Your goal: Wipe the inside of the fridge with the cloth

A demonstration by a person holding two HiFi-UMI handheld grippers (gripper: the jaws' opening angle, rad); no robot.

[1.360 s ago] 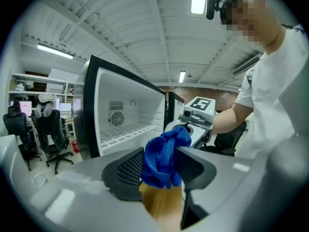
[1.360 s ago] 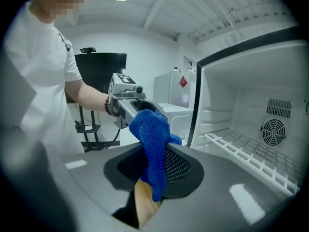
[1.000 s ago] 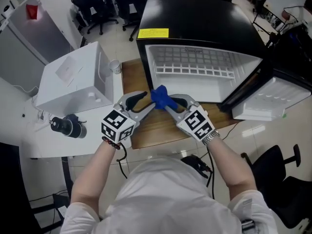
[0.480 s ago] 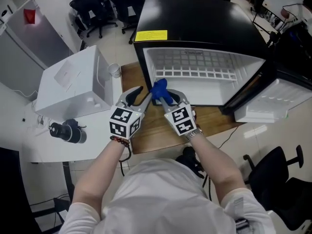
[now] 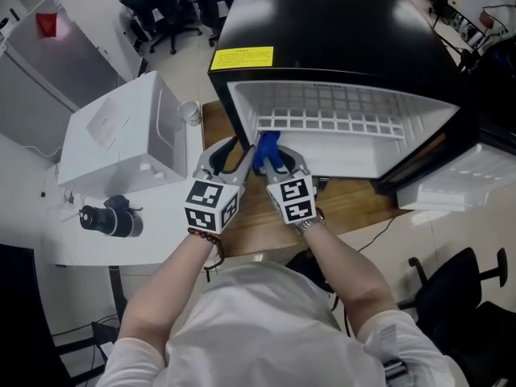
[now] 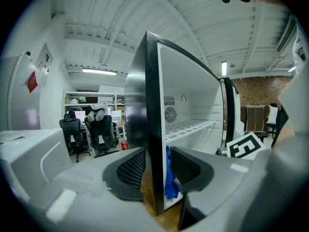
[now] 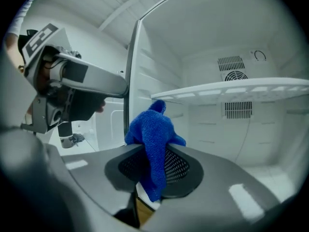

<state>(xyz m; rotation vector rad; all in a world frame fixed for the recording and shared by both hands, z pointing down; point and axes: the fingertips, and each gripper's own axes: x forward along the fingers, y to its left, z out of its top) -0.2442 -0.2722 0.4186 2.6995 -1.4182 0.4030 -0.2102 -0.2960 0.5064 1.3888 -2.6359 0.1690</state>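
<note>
Two grippers up at the mouth of the fridge (image 5: 322, 22), and no wiping stroke to show for it yet. Grips the blue cloth (image 7: 153, 139) in the right gripper (image 5: 280, 158), closing the fingers on the middle of the fabric, with a bunched tuft standing above the fingers and a short tail drooping below them. Reaches just inside the opening, with the wire shelf (image 7: 231, 87) ahead of and above those fingers and the vented back wall well beyond them. Holds the left gripper (image 5: 235, 153) just beside the right one, fingers apart and clamped on nothing. Lines up the front edge of the fridge's left wall (image 6: 153, 105) with the gap between those fingers, one finger toward the black outer face, the other toward the white inside, with slivers of the wooden tabletop (image 5: 250, 220) showing on either side of that edge. Appears to leave the cloth clear of every inner surface, touching neither floor, wall nor shelf. Judged from that: cloth picked up, gripped and brought to the opening. Still to do, seemingly everything that counts: the floor below the fingers, the side walls flanking them, the back wall and the shelf ahead.
</note>
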